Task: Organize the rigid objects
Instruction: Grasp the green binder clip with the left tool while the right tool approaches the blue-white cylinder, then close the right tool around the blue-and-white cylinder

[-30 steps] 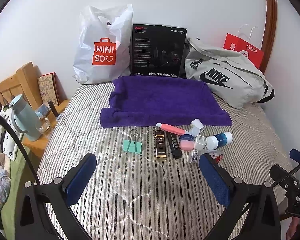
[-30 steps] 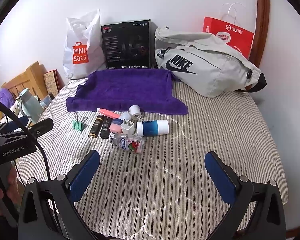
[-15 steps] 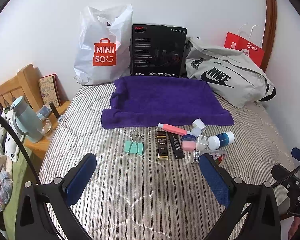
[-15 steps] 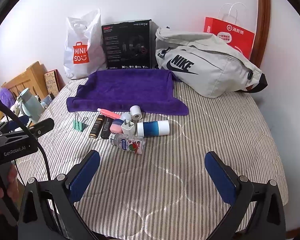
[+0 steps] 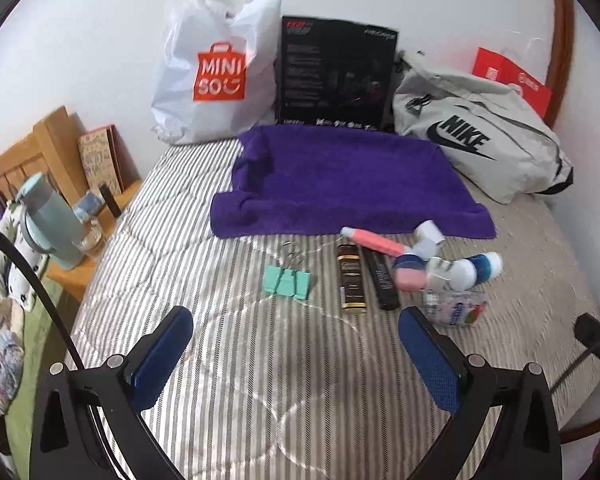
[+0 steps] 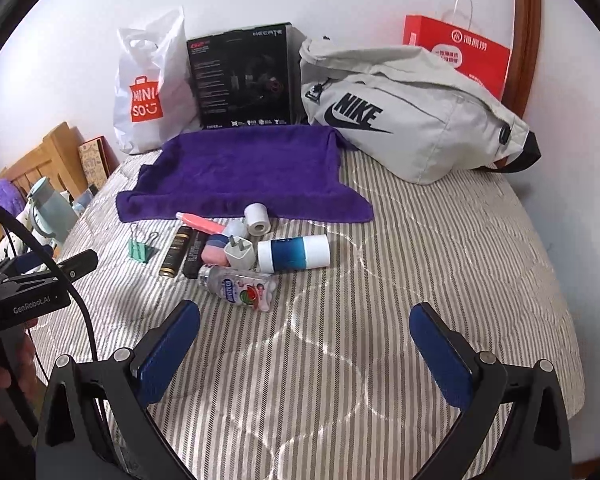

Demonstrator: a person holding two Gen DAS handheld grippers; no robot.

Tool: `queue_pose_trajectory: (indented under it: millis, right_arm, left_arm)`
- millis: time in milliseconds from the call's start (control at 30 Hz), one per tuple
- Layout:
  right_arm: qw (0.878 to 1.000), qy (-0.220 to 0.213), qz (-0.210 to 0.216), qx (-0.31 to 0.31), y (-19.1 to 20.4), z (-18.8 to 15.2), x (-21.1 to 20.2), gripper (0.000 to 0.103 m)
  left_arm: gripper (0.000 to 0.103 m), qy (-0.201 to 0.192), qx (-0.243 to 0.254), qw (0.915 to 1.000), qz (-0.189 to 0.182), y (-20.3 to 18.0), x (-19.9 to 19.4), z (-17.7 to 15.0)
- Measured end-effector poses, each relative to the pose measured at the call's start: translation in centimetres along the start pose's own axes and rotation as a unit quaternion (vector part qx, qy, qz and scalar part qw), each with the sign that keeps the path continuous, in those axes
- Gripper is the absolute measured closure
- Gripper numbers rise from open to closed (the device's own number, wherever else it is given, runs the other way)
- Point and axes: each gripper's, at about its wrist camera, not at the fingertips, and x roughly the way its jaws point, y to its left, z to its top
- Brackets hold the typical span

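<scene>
**Small things waiting at the near edge of the towel**

Striped bedding [image 6: 420, 280] is filling most of what I am seeing, with a white wall running behind it. Along that wall, a grey Nike bag [image 6: 400, 116] is slumping at the far right, a red paper bag [image 6: 460, 52] is standing behind it, a black box [image 6: 242, 76] is leaning upright in the middle, and a white Miniso bag [image 6: 148, 88] is sitting at the far left. A purple towel [image 6: 244, 172] is lying flat in front of the box, touching the Nike bag at its far right corner.

Just near of the towel's near edge, the task's things are lying in a loose cluster. A blue and white cylinder [image 6: 294, 253] is lying on its side at the right of the group. A clear labelled bottle [image 6: 238, 286] is lying nearest to me, just beside a white plug [image 6: 240, 252]. A gold and black tube [image 5: 351, 280] and a black stick [image 5: 382, 278] are lying side by side, pointing away from me. A pink tube [image 5: 374, 241] is lying slantwise at the towel's edge, a pink and blue jar [image 5: 409, 272] just near of it. A small white roll [image 6: 257, 219] is touching the towel. Green binder clips [image 5: 287, 280] are sitting apart at the left.

I am holding my left tongs [image 5: 296, 338] wide apart and empty over bare bedding near of the clips. My right tongs [image 6: 304, 334] are likewise gaping and empty, near of the bottle.
</scene>
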Motion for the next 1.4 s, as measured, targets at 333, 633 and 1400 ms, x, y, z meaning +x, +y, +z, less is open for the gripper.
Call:
queue_pose_trajectory:
  millis: [333, 633, 1400]
  right_arm:
    - [0.999, 0.036, -0.009, 0.005, -0.9, 0.2, 4.3, 0.000]
    - [0.998, 0.059, -0.014, 0.010, -1.3, 1.1, 7.9, 0.000]
    - [0.995, 0.099, 0.008, 0.000, -0.3, 4.1, 14.2, 0.002]
  left_arm:
    - [0.000, 0.030, 0.023, 0.9992, 0.013, 1.0, 6.7, 0.0]
    - [0.021, 0.050, 0.045, 0.9976, -0.014, 1.1, 11.1, 0.4]
    - [0.064, 0.037, 0.076, 0.9953, -0.046, 0.5, 12.0, 0.7]
